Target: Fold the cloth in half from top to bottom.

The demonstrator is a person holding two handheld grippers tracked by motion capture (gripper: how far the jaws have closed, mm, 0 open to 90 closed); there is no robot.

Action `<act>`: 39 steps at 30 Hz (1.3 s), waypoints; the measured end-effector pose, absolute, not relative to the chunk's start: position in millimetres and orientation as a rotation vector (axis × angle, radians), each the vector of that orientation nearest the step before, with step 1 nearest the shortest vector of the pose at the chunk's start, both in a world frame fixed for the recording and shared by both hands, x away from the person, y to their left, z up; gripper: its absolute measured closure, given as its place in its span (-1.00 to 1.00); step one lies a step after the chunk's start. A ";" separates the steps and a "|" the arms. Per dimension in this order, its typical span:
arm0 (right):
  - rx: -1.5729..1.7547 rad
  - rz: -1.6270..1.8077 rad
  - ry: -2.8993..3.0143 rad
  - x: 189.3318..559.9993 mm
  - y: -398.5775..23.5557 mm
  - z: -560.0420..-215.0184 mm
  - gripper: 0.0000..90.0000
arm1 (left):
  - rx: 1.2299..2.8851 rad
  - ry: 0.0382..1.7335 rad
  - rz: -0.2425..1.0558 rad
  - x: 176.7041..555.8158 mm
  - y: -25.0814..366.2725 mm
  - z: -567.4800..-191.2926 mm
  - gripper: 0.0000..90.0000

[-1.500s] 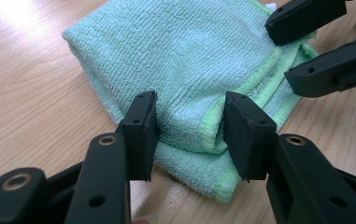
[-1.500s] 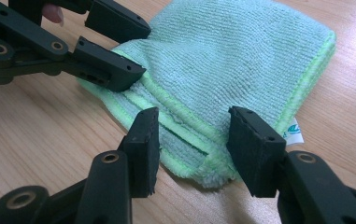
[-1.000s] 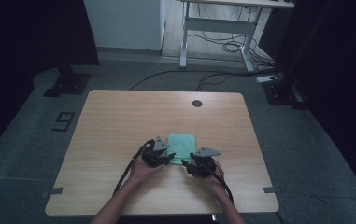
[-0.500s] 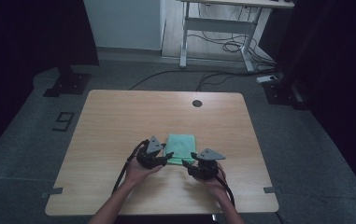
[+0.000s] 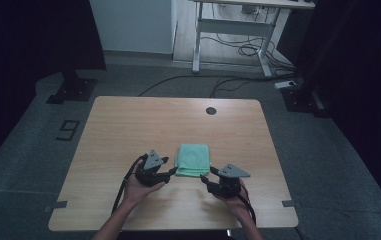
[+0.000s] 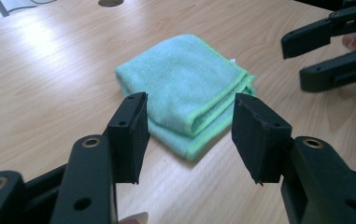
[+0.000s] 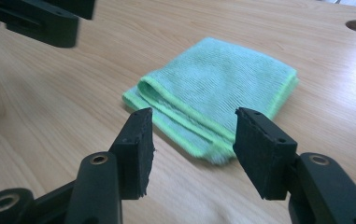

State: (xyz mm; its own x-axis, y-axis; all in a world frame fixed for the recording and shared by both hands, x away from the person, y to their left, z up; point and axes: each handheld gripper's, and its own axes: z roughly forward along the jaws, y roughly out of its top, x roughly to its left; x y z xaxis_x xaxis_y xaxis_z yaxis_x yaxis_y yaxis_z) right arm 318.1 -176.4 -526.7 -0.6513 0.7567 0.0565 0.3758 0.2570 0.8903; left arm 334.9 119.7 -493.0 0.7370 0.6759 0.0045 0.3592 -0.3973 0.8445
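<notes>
Both hands low — left gripper [image 5: 170, 171], right gripper [image 5: 205, 179] flank cloth [image 5: 193, 159], fingers apart.

The high view looks forward and down over the worktop [image 5: 128, 125]; both gripper views sit low, close, sharing the folded green cloth [image 6: 189, 93].

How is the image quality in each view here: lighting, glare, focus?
High view: dim, dark surroundings, only the table moderately lit, cloth small but distinct. Left gripper view: bright, glare on the wood at upper left, cloth sharp. Right gripper view: evenly lit, cloth sharp, left tool slightly blurred at top left.
</notes>
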 end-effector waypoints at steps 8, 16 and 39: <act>1.043 1.331 2.163 305.9 -192.2 -531.6 0.04 | 2.018 0.813 0.427 318.0 140.8 -501.8 0.02; 1.070 1.308 2.169 294.6 -206.4 -538.2 0.04 | 2.032 0.852 0.421 304.1 158.7 -515.1 0.02; 1.129 1.245 2.165 282.7 -225.9 -547.9 0.01 | 2.042 0.937 0.409 286.5 185.7 -537.1 0.02</act>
